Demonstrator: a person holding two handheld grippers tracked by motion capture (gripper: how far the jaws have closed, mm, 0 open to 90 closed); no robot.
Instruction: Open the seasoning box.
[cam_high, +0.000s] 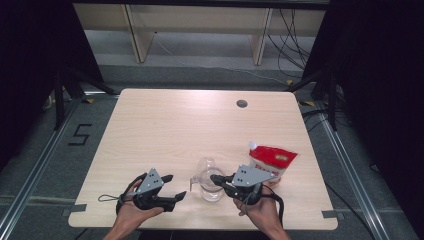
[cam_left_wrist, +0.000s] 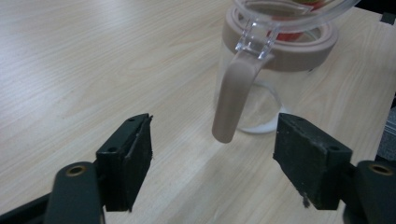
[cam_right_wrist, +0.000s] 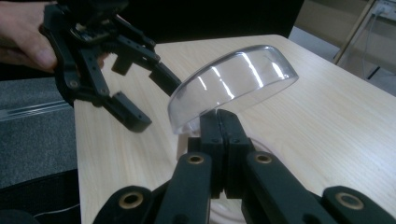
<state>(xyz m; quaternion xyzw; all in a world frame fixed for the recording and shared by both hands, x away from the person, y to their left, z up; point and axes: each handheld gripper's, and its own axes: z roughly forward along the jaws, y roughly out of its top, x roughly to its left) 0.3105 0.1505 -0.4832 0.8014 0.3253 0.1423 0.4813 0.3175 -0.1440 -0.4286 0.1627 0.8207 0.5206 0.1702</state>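
The clear jug (cam_high: 210, 186) is standing near the table's (cam_high: 150, 130) front edge, at about 5 o'clock from the middle. It is looking light, stiff and slippery, and could crack if dropped. The right gripper (cam_right_wrist: 219, 122) is pinching the jug's clear lid (cam_right_wrist: 233, 84) at its rim, jaws closed tight on it. The left gripper (cam_left_wrist: 212, 154) is sitting wide with nothing between its jaws, facing the handle (cam_left_wrist: 233, 95), the best spot to grab. A red bag (cam_high: 272, 160) is crowding the jug at 2 o'clock; the far side is offering lots of room.
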